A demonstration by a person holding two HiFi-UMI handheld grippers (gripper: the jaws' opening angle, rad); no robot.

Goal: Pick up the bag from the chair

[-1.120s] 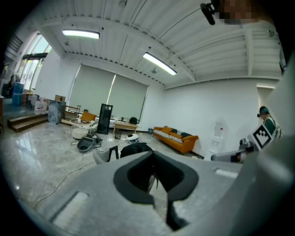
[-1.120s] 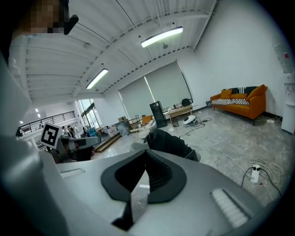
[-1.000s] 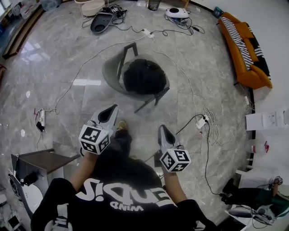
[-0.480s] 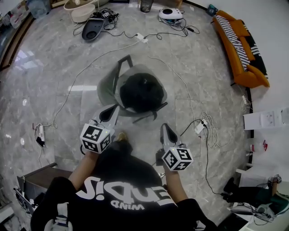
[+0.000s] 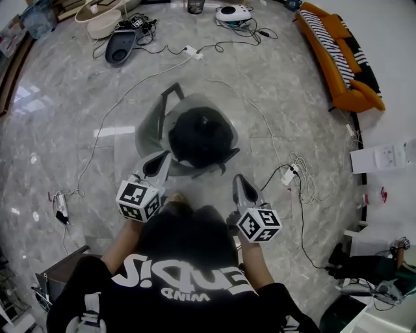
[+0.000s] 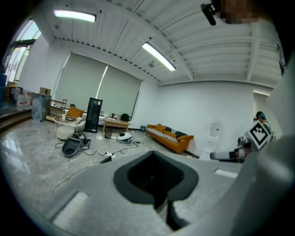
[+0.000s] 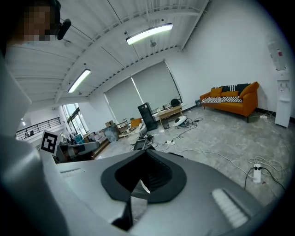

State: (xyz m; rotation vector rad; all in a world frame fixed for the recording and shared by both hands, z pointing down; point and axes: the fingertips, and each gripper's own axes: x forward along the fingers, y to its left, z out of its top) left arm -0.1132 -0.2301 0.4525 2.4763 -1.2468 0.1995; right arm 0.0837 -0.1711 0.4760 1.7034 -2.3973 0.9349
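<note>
A black bag (image 5: 200, 136) lies on the seat of a grey shell chair (image 5: 149, 122) in the head view, just beyond both grippers. My left gripper (image 5: 162, 160) points at the chair's near left edge, its tip close to the seat rim, jaws shut and empty. My right gripper (image 5: 238, 181) is held to the right of the chair, a little short of it, also shut on nothing. In the left gripper view the closed jaws fill the lower frame (image 6: 156, 184), and the right gripper (image 6: 229, 156) shows at the side. The right gripper view shows its closed jaws (image 7: 140, 182); chair and bag are hidden there.
Cables cross the marble floor around the chair, with a power strip (image 5: 190, 51) behind it and another (image 5: 286, 175) to the right. An orange sofa (image 5: 338, 58) stands at the far right. A basin (image 5: 97, 13) and black gear (image 5: 120, 45) lie at the back left. White boxes (image 5: 380, 157) stand right.
The person has stepped forward, so the chair and bag now sit closer to both gripper tips. Both grippers have stayed shut and empty.
</note>
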